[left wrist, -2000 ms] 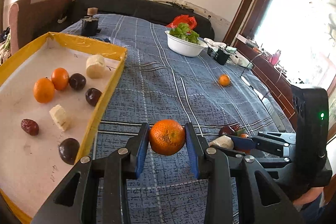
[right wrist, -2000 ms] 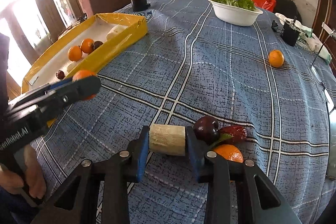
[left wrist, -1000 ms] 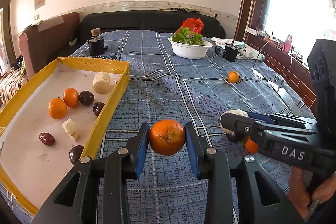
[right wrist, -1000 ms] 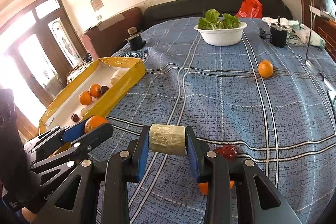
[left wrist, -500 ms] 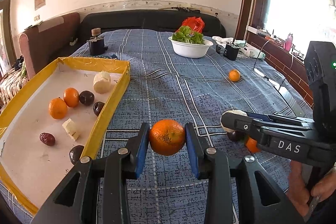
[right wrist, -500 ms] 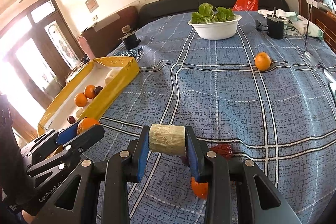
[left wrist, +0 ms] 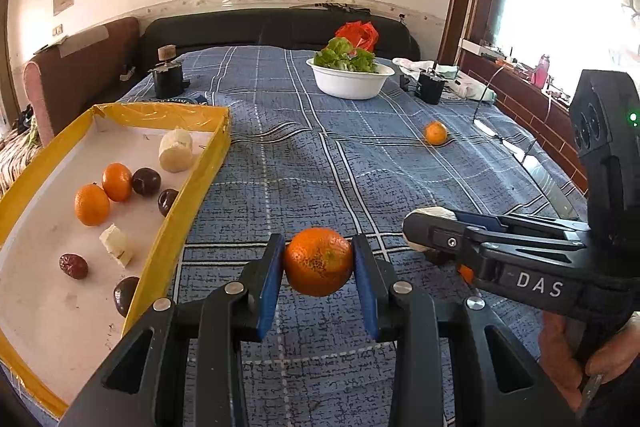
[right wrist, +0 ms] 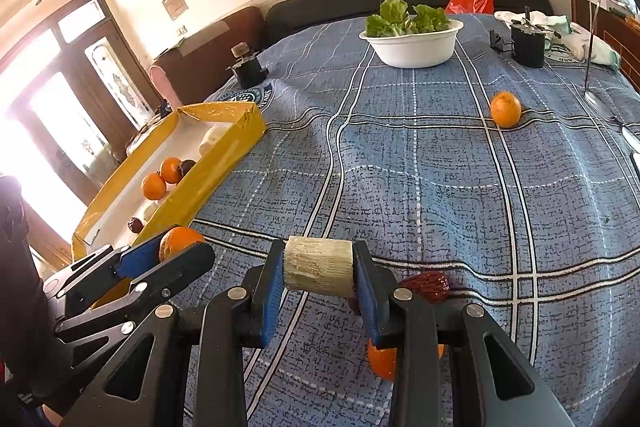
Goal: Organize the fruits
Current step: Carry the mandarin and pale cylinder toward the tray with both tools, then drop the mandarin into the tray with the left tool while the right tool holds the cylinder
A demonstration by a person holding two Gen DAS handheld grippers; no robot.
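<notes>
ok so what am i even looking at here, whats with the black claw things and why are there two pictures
The black claws are handheld grippers, one in each of a person's hands, each carrying a wide-angle camera that looks along its fingers, hence two pictures. One picture is from the left gripper, shut on an orange. The other is from the right gripper, shut on a pale cylindrical piece. Each gripper also shows in the other's picture. Below is a blue checked cloth. On it sits a yellow-rimmed tray already holding oranges, dark fruits and pale pieces, a white bowl of greens, a loose orange and a red date.
</notes>
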